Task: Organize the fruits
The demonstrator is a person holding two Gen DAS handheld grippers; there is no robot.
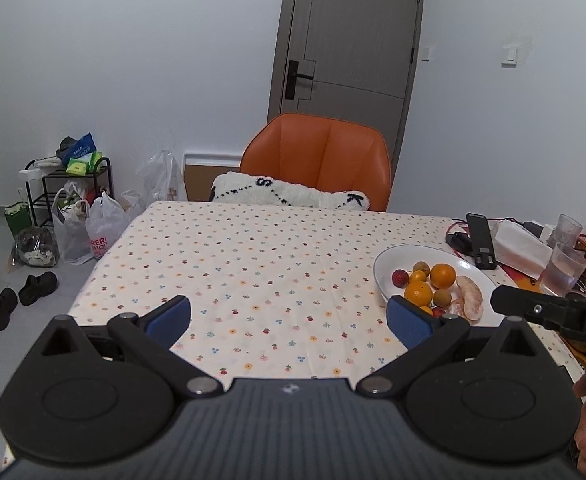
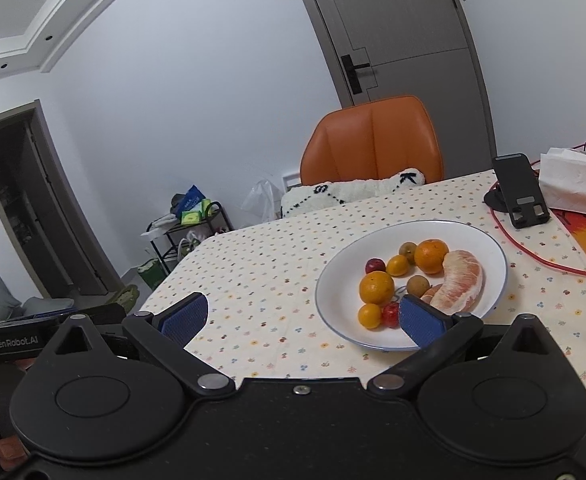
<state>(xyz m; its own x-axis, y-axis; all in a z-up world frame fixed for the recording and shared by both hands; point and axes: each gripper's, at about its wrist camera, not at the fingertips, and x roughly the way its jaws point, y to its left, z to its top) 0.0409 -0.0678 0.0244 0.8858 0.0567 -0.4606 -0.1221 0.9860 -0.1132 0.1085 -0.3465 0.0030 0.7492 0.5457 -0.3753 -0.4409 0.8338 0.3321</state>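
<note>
Now both wide-open, empty hand-held grippers (image 1: 289,322) (image 2: 303,320) hover near the fruit plate (image 2: 337,280).

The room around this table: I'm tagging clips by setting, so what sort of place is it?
Most likely a lived-in home dining area: a table with a patterned cloth, an orange chair before a door, and shopping bags and shoes on the floor.
</note>
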